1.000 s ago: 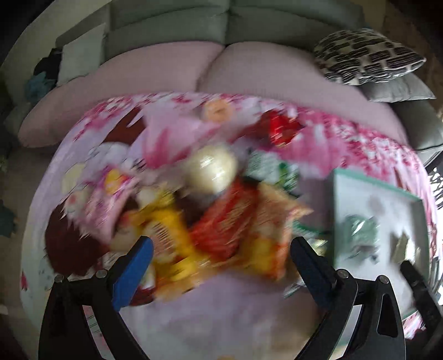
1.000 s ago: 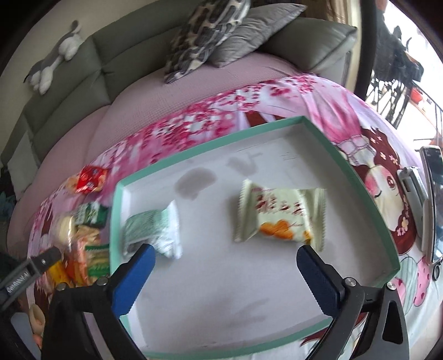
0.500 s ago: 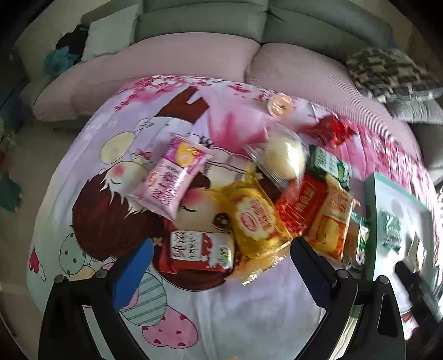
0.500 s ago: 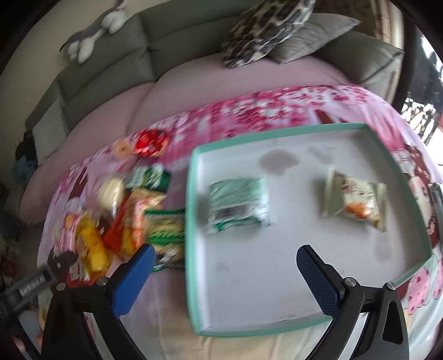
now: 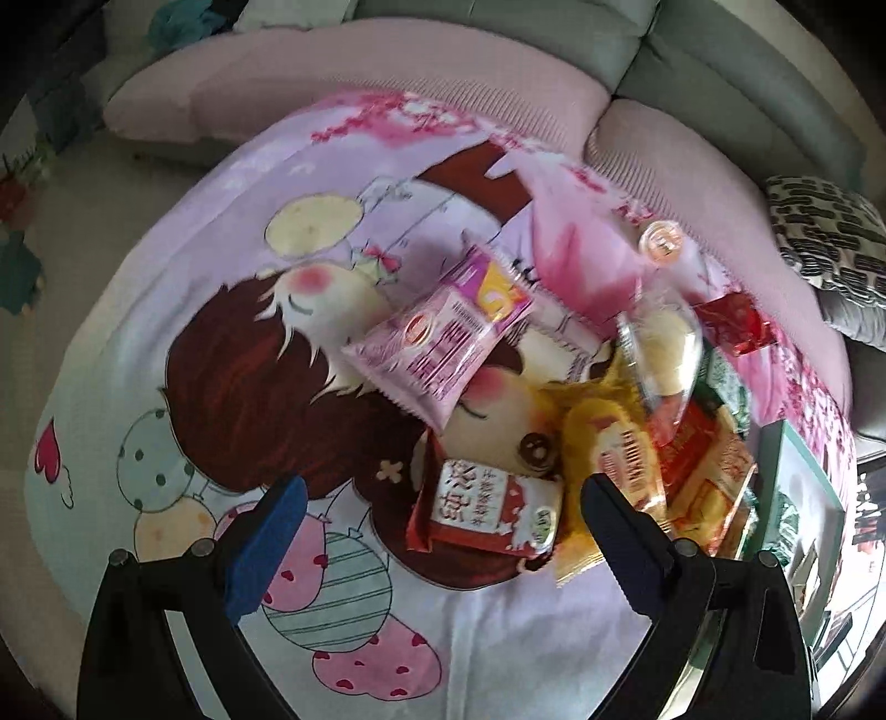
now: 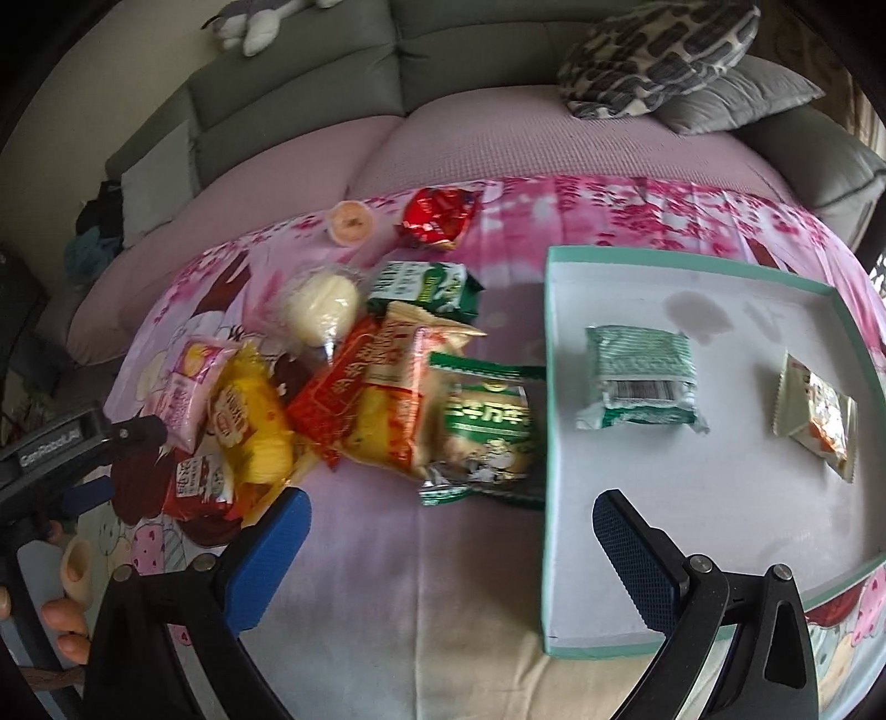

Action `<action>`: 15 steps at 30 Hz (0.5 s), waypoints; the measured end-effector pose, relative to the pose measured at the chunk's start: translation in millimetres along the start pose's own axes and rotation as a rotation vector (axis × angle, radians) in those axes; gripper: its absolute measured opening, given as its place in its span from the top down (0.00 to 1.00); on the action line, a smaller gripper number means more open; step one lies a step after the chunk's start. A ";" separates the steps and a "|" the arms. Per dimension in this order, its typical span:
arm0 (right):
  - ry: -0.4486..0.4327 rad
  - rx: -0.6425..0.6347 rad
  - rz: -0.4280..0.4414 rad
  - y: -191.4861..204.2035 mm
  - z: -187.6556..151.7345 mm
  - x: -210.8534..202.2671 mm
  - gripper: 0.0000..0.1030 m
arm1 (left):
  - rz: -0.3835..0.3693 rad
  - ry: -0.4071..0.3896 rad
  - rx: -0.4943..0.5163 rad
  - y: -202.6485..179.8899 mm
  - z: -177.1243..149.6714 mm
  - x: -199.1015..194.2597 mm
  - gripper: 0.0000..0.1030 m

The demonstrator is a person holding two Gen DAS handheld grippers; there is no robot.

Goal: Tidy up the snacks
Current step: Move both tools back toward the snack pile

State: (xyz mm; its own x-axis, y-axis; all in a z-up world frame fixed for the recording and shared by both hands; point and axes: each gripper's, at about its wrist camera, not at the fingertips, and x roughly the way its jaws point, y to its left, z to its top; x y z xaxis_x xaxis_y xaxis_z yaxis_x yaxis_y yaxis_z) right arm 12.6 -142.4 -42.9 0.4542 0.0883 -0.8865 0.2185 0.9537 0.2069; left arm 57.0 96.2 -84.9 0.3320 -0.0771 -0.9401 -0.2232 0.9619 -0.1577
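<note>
A pile of snack packets lies on a cartoon-print blanket [image 5: 166, 443]. In the left wrist view my left gripper [image 5: 443, 531] is open and empty, just in front of a red-and-white packet [image 5: 487, 512], with a pink packet [image 5: 443, 343] and a yellow packet [image 5: 614, 454] behind. In the right wrist view my right gripper [image 6: 448, 531] is open and empty above the blanket, between the pile and a teal-rimmed tray [image 6: 545, 387]. The tray holds a green packet [image 6: 642, 376] and a pale packet [image 6: 819, 410]. A green-and-white packet [image 6: 487, 437] lies against the tray's left wall.
A bun in clear wrap [image 6: 321, 302], a jelly cup [image 6: 350, 221], a red sweet bag [image 6: 437, 216] and a dark green packet [image 6: 423, 288] lie further back. A grey sofa [image 6: 310, 83] with patterned cushions [image 6: 653, 50] stands behind. The left gripper's handle [image 6: 50, 448] shows at the left.
Both grippers have swung left. The left view now faces the pile's left side. The right view has moved from over the tray to its left edge and the pile.
</note>
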 end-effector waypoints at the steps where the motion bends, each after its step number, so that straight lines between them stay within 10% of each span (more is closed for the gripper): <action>1: 0.003 -0.003 0.001 1.9 -0.4 1.5 0.00 | 0.002 0.010 0.003 -0.1 -0.7 3.1 0.04; 15: 0.031 0.000 -0.013 2.0 -2.4 7.2 0.00 | 0.033 0.102 0.125 -26.5 -13.6 34.5 0.17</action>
State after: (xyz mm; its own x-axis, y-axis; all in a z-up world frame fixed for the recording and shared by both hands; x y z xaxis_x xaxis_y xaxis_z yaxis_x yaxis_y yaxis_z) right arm 14.2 -139.1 -49.9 0.4244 0.0848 -0.9015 0.2244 0.9547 0.1954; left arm 61.9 64.5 -117.3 0.2306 -0.0645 -0.9709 -0.1143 0.9891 -0.0929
